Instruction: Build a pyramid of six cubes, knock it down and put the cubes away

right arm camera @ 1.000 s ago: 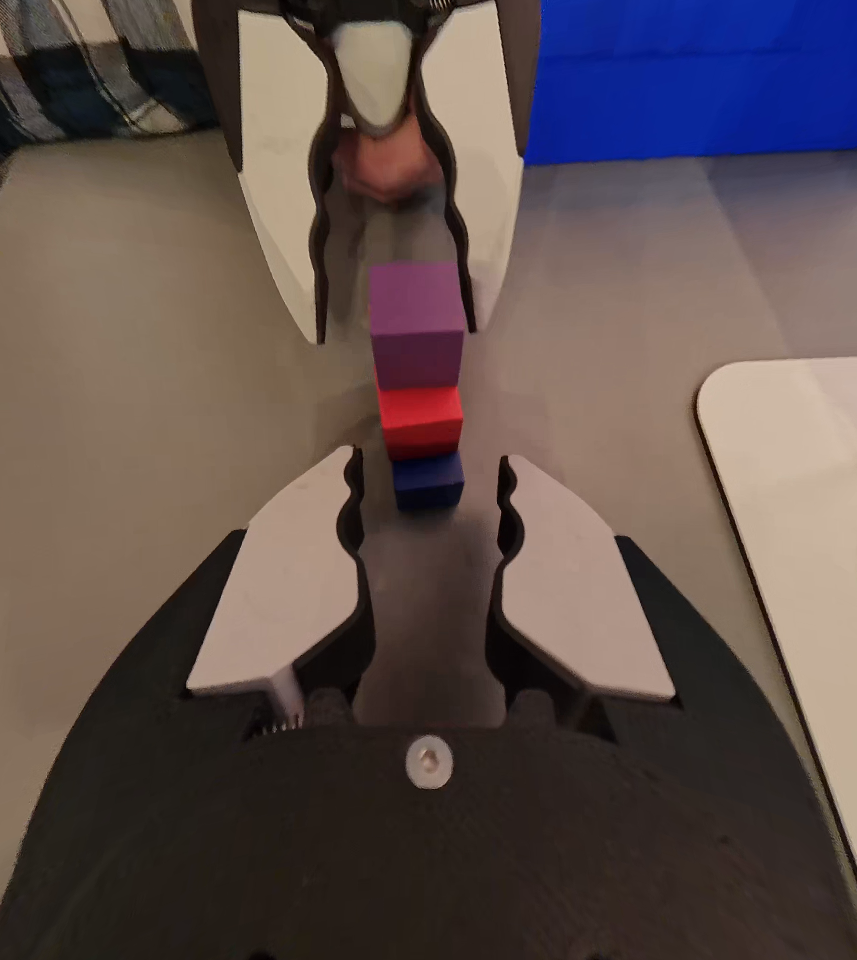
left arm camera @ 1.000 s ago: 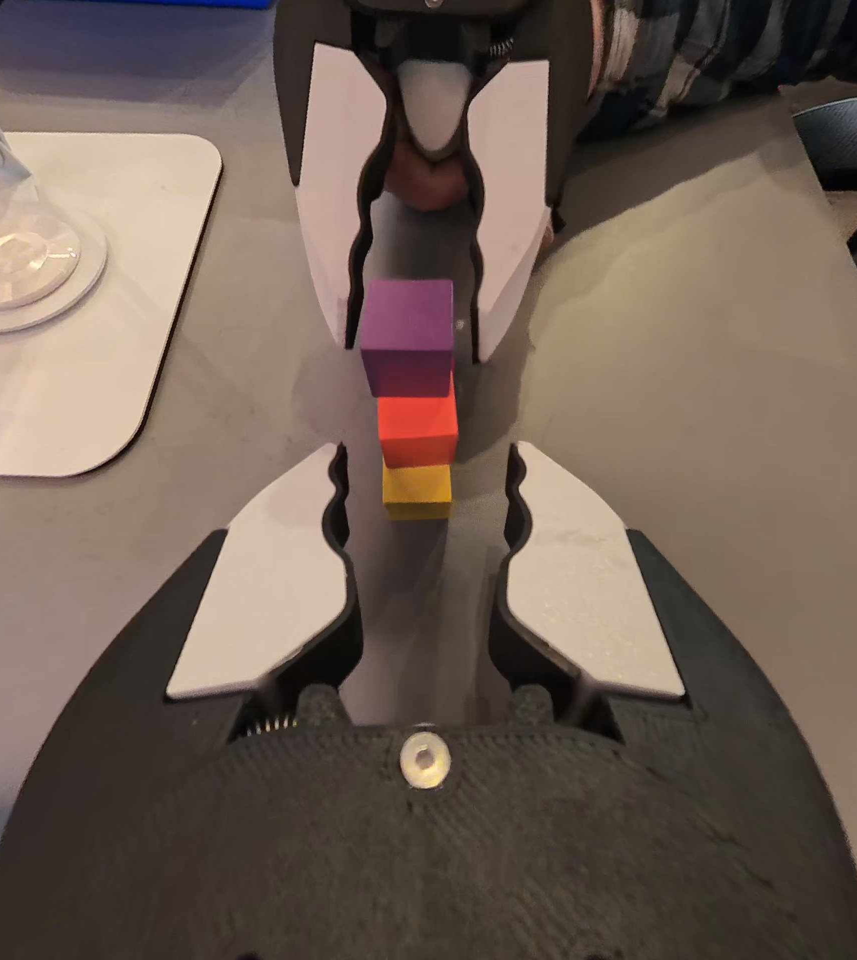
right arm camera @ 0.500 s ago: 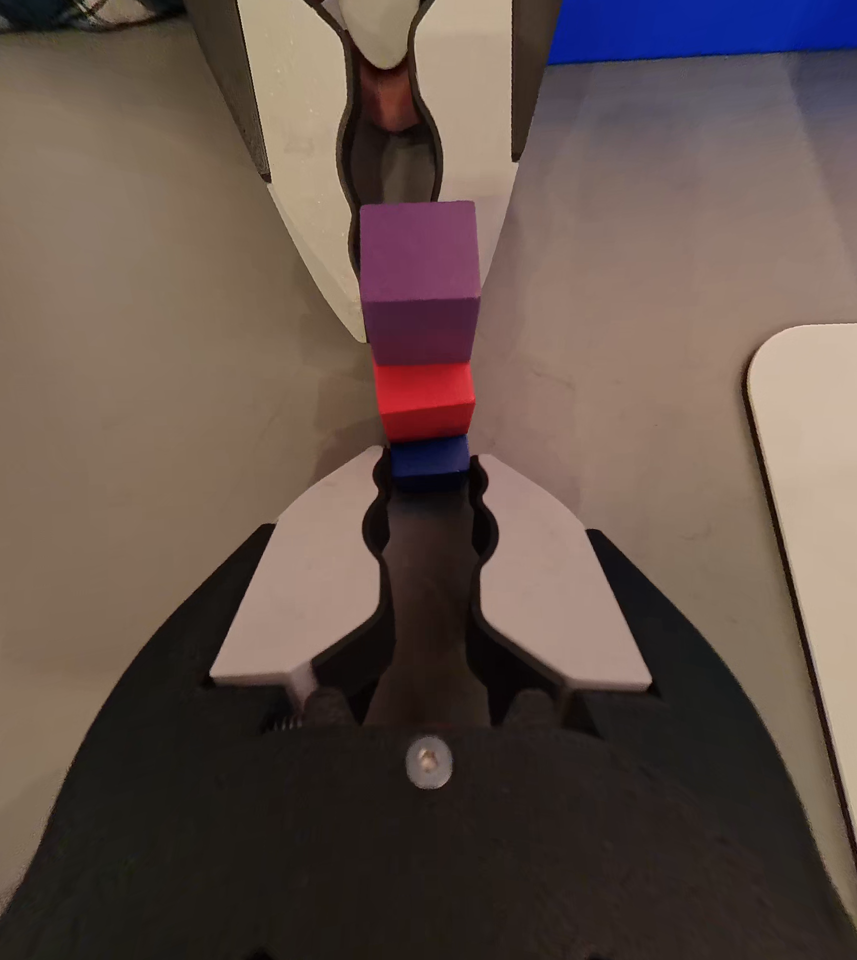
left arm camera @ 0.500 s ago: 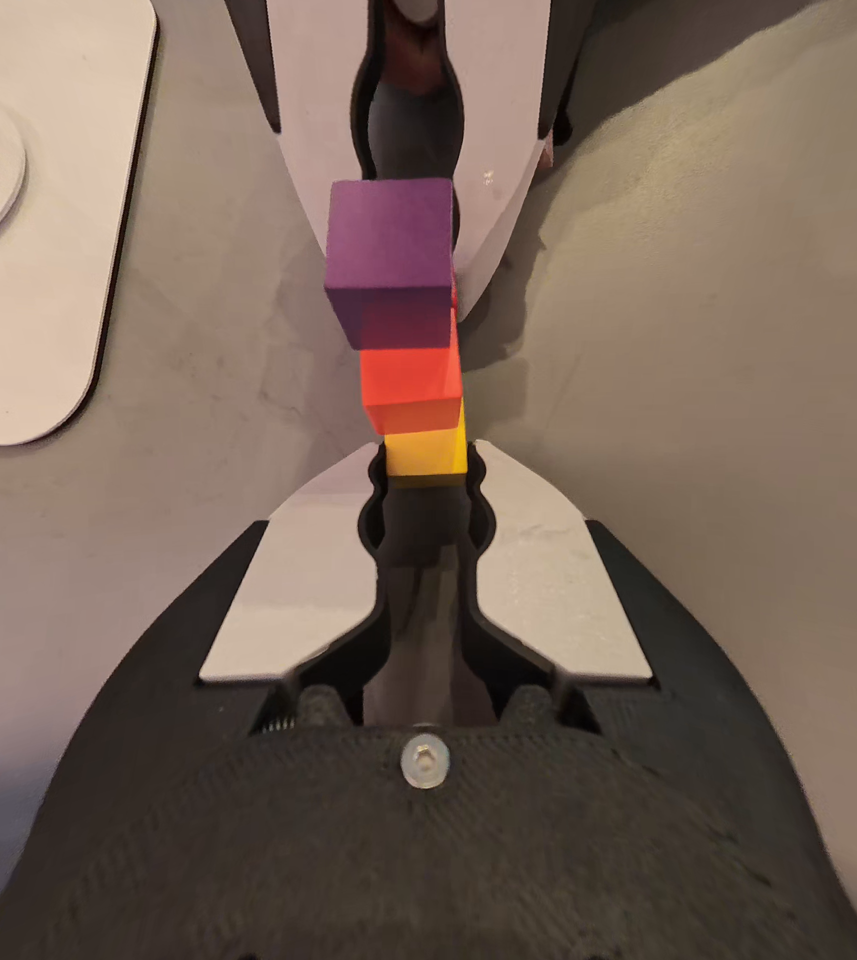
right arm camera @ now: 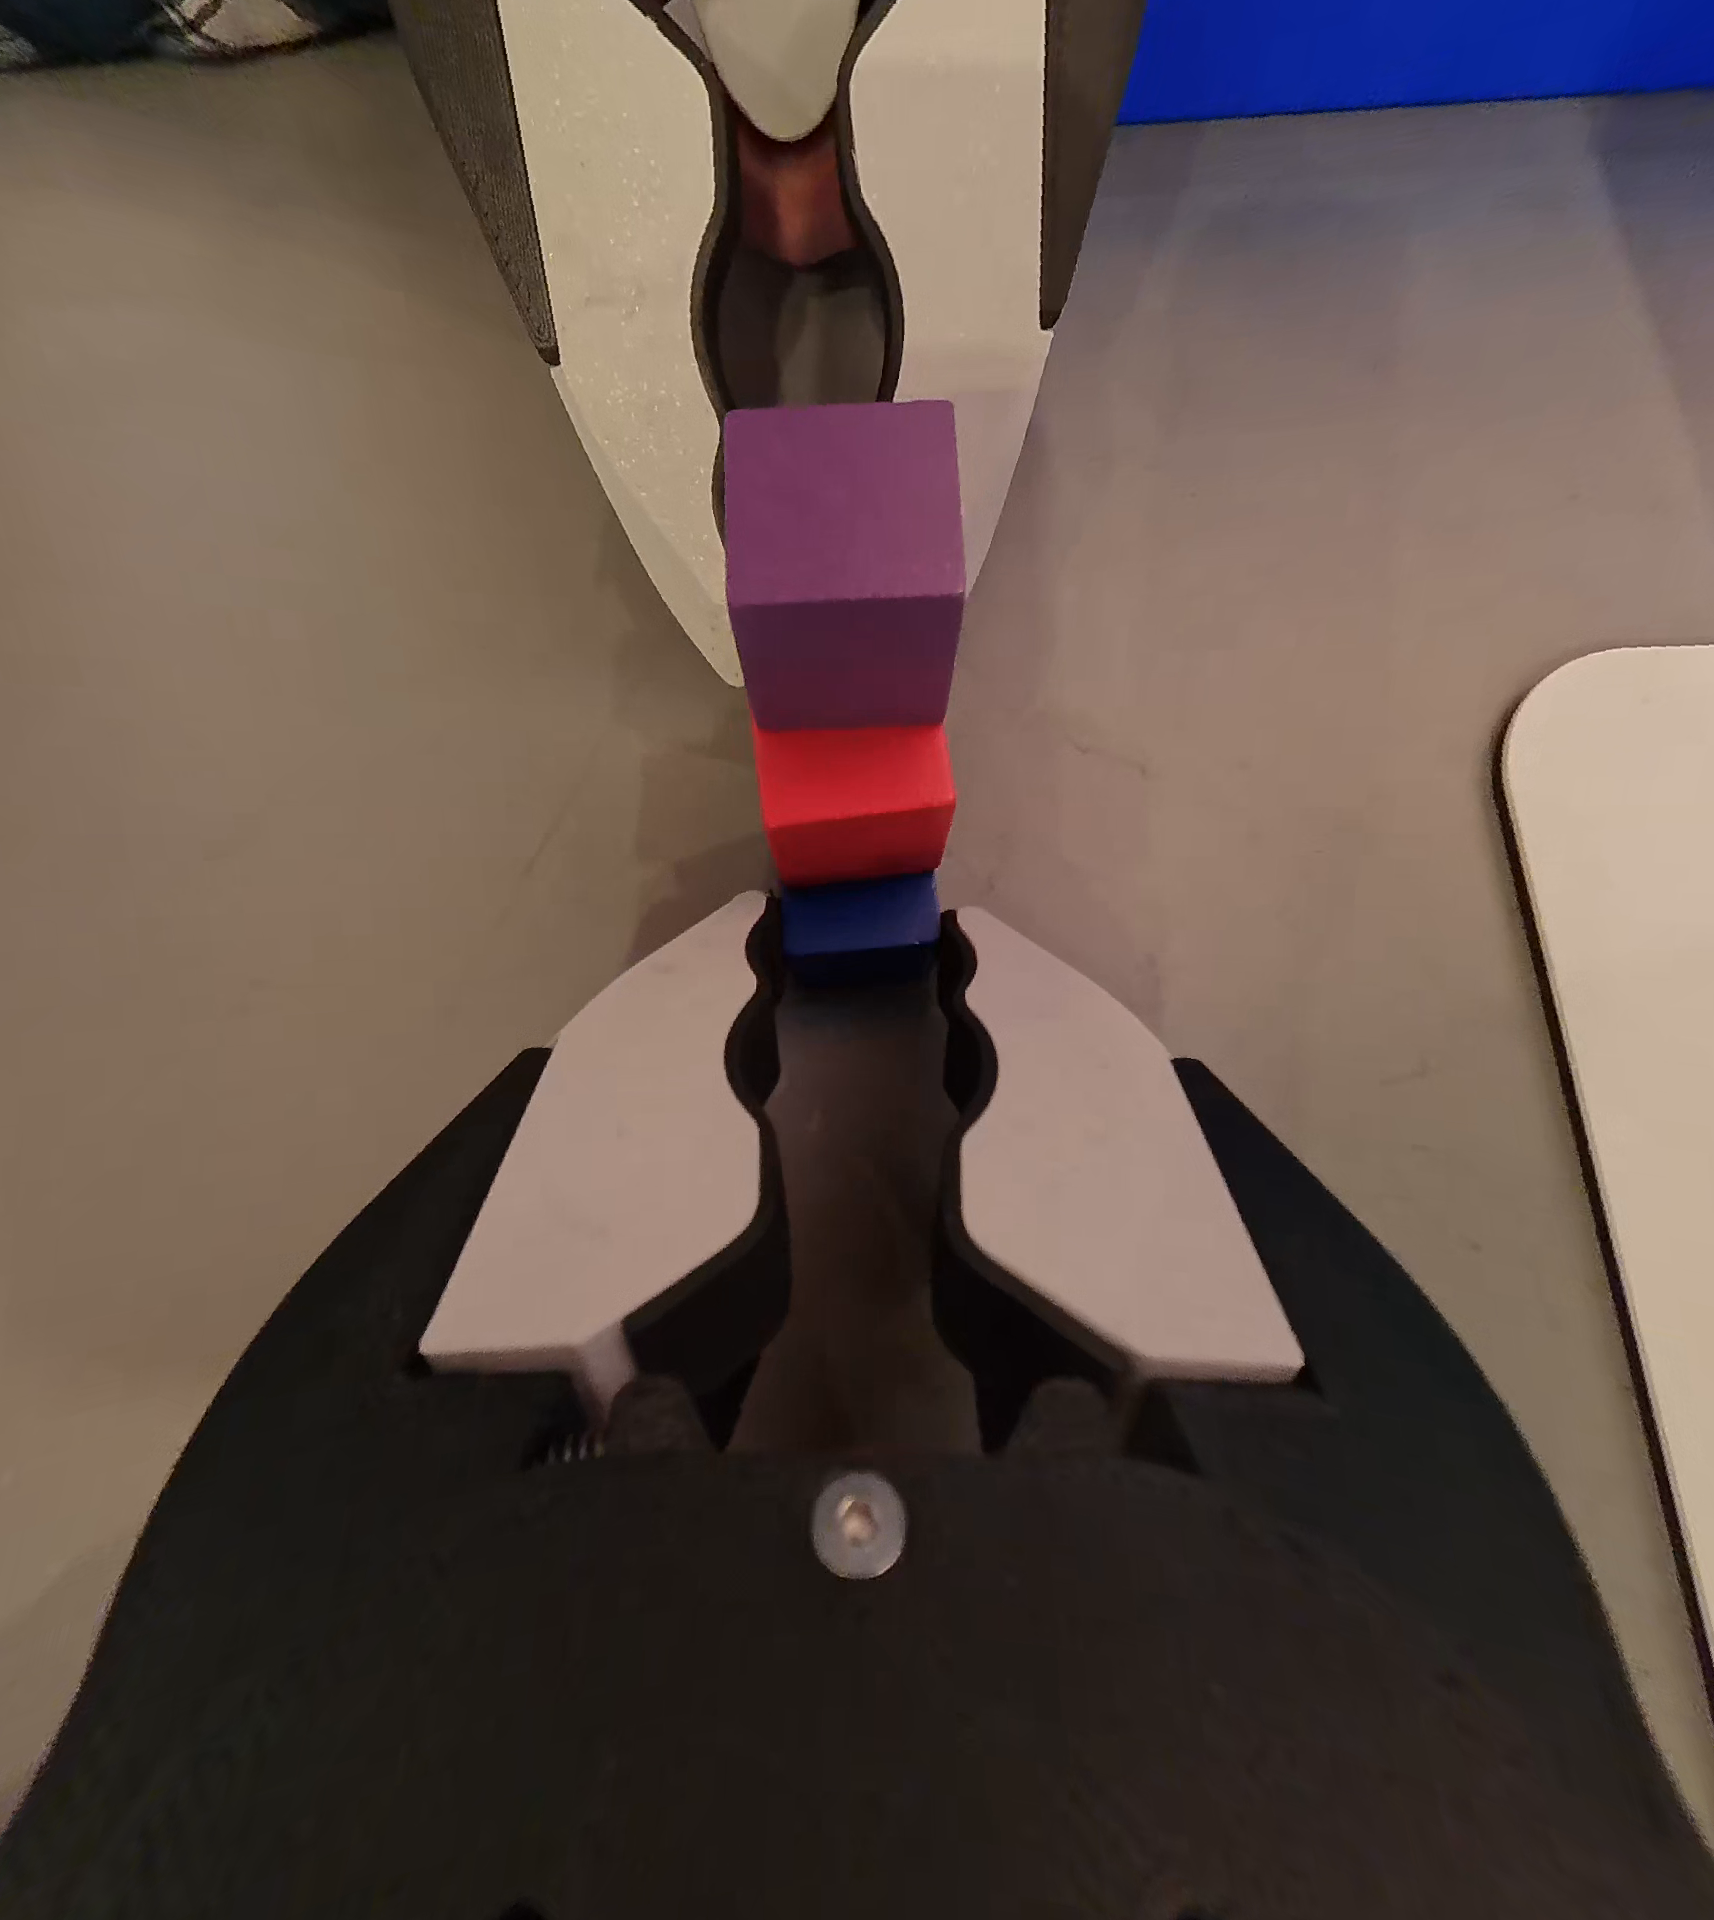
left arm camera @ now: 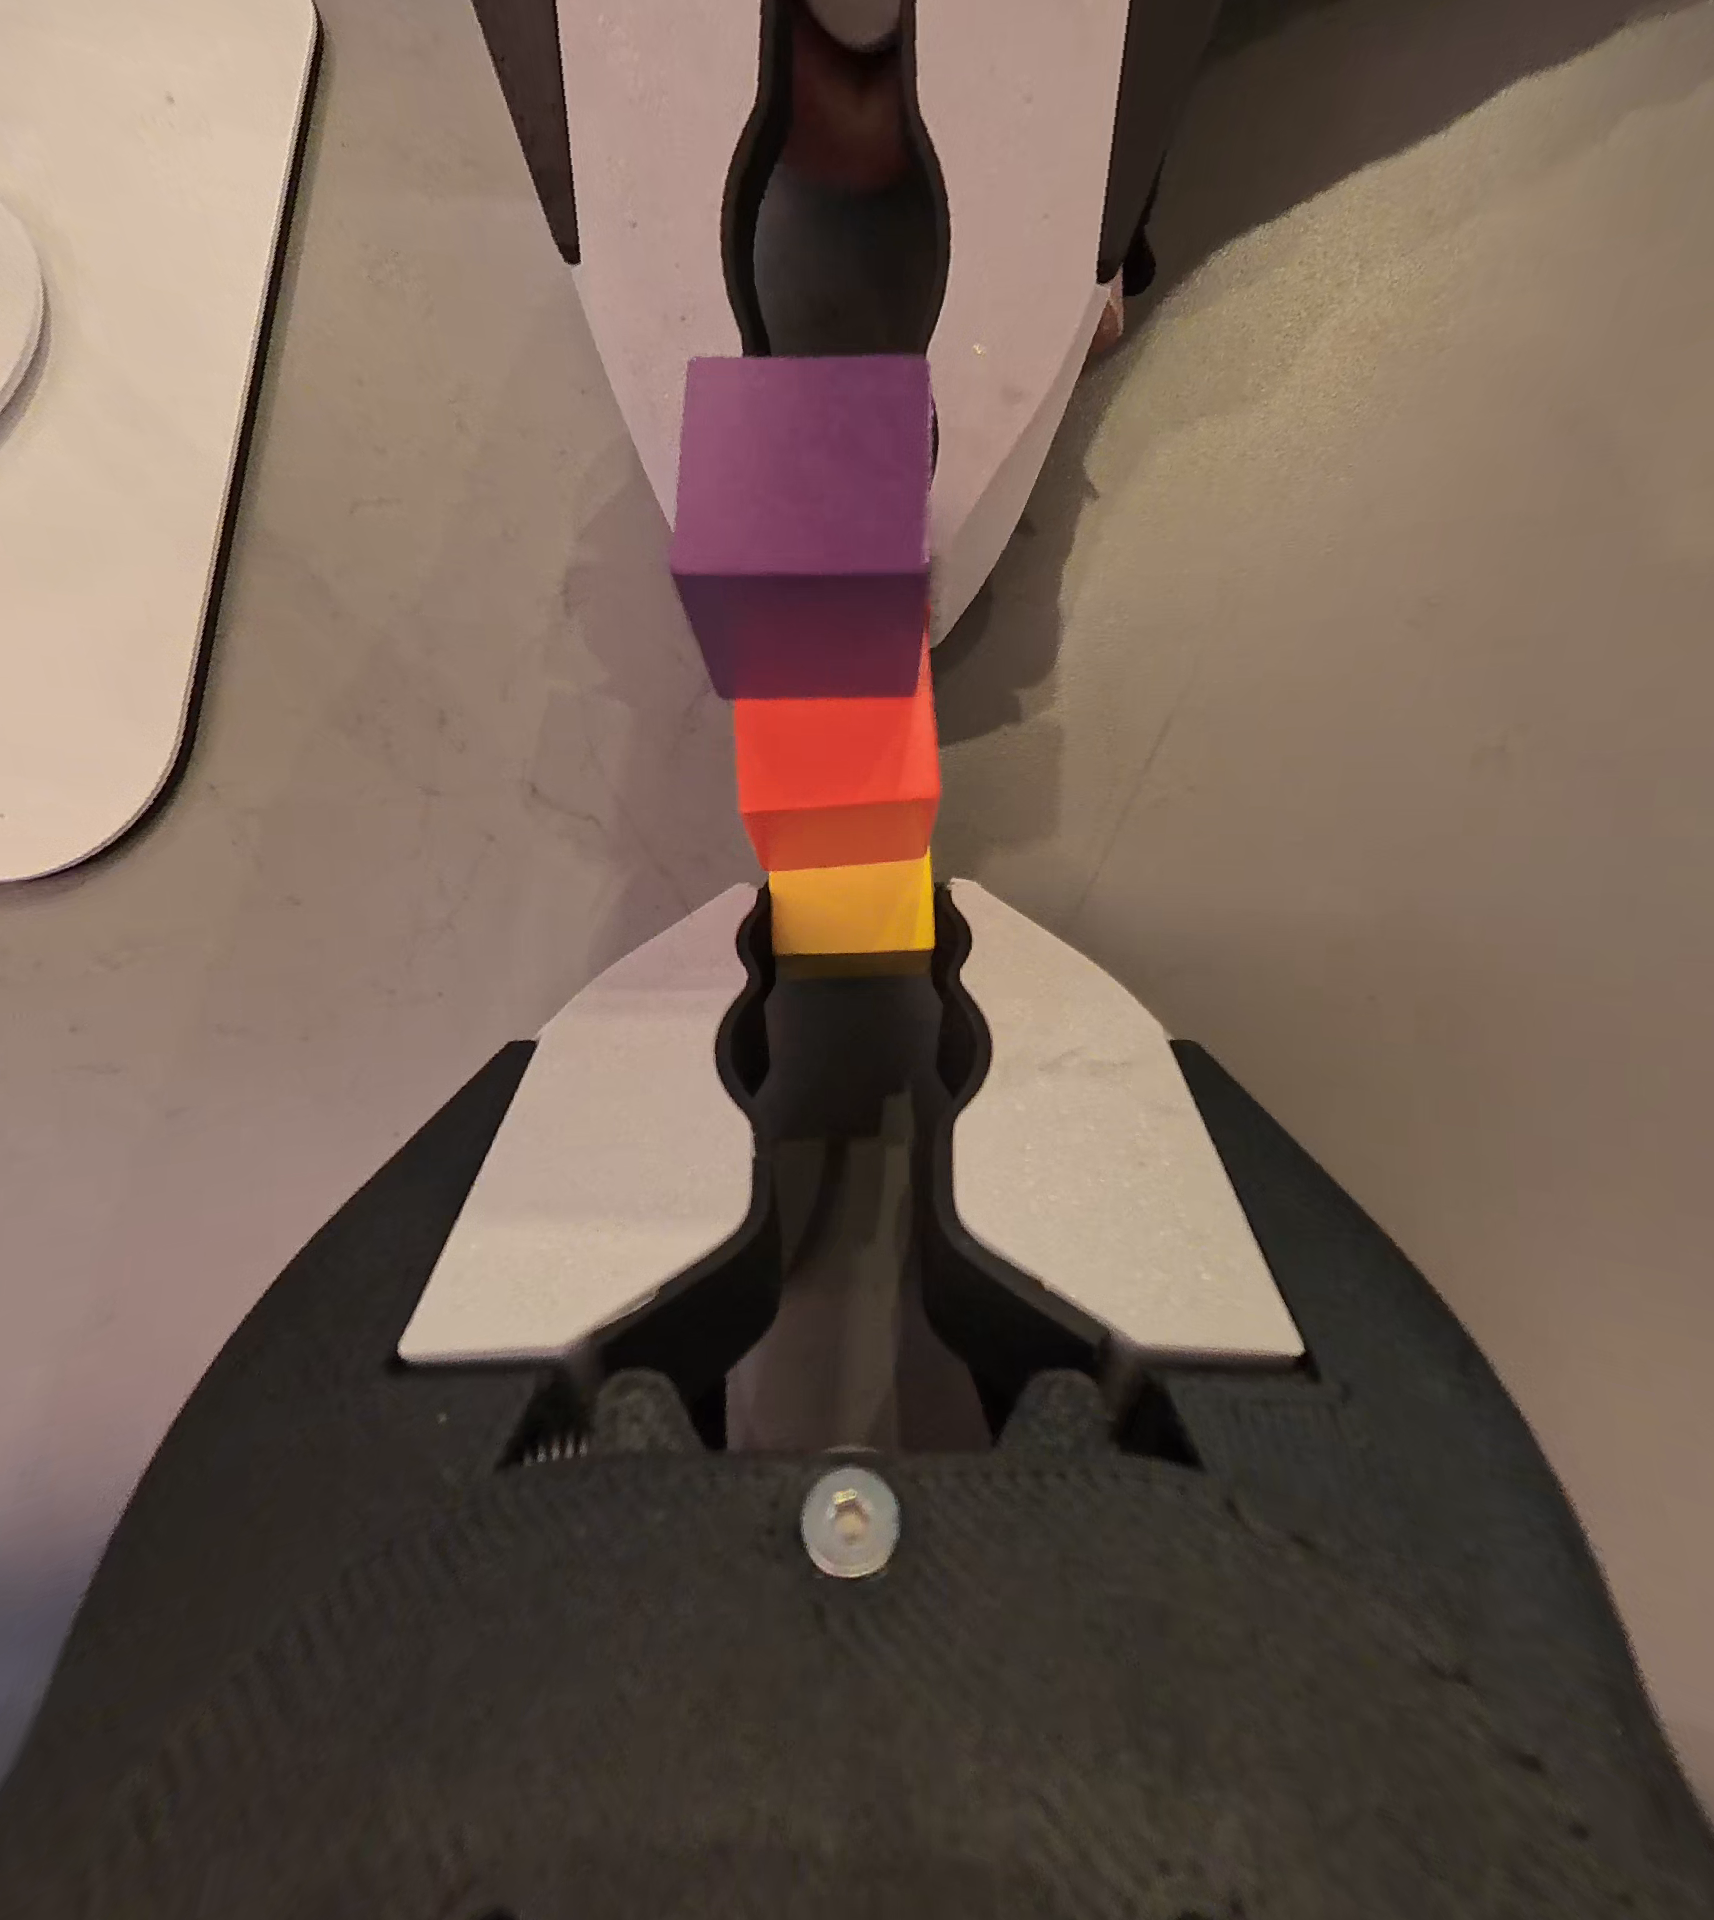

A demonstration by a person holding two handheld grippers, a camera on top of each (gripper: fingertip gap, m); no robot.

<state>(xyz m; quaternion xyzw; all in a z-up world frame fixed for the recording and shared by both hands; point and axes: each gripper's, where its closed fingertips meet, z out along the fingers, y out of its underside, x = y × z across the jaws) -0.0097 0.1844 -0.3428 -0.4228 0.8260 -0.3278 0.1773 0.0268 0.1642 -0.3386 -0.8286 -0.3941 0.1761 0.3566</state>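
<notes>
Left gripper fingers clamp the yellow cube; right gripper grips the blue cube (opposite base ends). Pulling both outward together should topple the purple cube cleanly.

My left gripper and right gripper face each other end-on, pyramid between, so no straight pass. Yellow cube fills my left jaws, blue cube my right. Orange cube, red cube and purple cube rise in the middle. Grey table open both sides. White board flanks one side, well apart.
</notes>
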